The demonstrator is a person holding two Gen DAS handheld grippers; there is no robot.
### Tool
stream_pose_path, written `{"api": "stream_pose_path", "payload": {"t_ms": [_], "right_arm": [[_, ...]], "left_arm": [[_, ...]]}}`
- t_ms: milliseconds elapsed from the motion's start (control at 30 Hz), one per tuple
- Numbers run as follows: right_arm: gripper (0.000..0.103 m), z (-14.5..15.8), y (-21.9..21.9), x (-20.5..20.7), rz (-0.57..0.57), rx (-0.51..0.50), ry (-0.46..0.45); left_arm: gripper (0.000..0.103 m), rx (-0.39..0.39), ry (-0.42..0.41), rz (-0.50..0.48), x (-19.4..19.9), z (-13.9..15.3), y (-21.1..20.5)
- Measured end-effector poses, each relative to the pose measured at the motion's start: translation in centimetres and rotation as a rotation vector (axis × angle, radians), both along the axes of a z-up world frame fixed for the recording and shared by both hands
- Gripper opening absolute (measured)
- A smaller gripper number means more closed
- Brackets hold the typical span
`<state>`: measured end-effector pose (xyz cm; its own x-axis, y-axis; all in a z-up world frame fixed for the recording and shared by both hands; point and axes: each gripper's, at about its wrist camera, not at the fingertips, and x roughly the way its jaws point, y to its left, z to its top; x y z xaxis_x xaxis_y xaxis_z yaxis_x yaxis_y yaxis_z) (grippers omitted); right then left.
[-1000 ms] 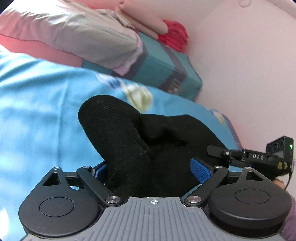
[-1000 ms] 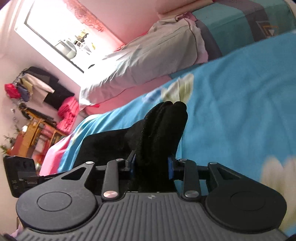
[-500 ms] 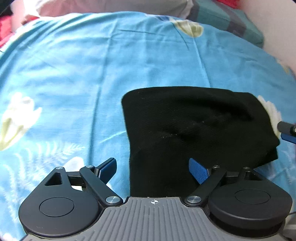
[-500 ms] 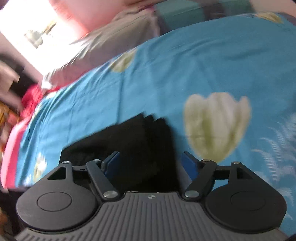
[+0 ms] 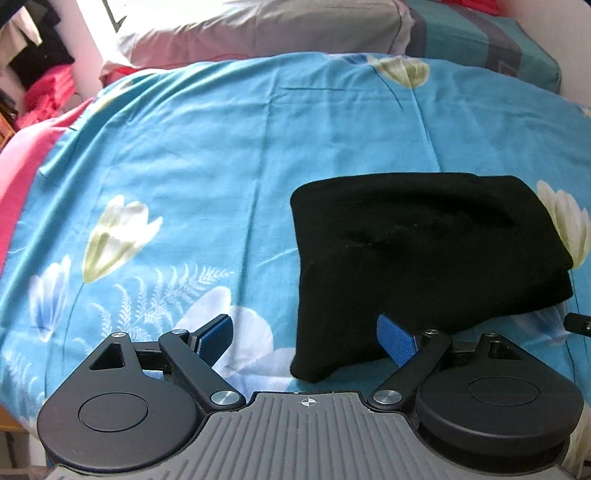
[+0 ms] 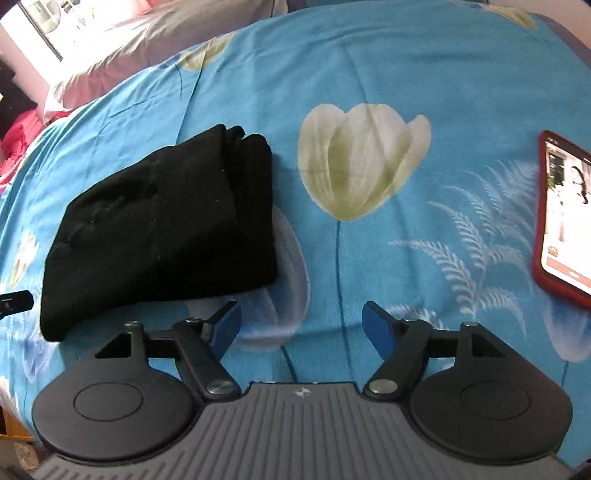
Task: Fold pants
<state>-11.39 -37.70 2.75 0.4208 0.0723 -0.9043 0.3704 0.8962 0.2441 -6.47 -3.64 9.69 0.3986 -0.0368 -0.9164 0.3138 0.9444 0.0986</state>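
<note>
Black folded pants (image 5: pixel 424 254) on our blue floral bedsheet (image 5: pixel 221 147), both our tongs (image 5: pixel 306 341) (image 6: pixel 301 326) spread, holding nothing, red-cased phone (image 6: pixel 565 218) far right.

A home bedroom is shown: a bed is covered by a blue sheet printed with pale tulips (image 5: pixel 221 147), a grey-pink pillow (image 5: pixel 258 29) is laid at its far end, and clothes (image 5: pixel 33 48) are hung at the far left.

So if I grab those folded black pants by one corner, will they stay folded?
Probably not: the pants look soft and bulgy, so they would likely droop and unfold. The stacked layers at one end look loose and may slip apart.
</note>
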Motion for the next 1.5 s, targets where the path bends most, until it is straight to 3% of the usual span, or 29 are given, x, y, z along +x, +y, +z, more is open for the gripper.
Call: {"api": "stream_pose_path", "payload": {"t_ms": [367, 600, 1500], "right_arm": [[0.084, 4.3, 4.5, -1.2, 0.191, -0.097, -0.117], [0.086, 6.0, 5.9, -1.4, 0.269, -0.1, -0.175], [0.087, 6.4, 7.5, 1.1, 0.33, -0.065, -0.168]], "left_arm": [[0.103, 0.041, 0.003, -0.014, -1.8, 0.2, -2.2], [0.103, 0.052, 0.012, -0.012, -2.4, 0.6, -2.6], [0.103, 0.078, 0.036, 0.012, -0.7, 0.3, -1.9]]}}
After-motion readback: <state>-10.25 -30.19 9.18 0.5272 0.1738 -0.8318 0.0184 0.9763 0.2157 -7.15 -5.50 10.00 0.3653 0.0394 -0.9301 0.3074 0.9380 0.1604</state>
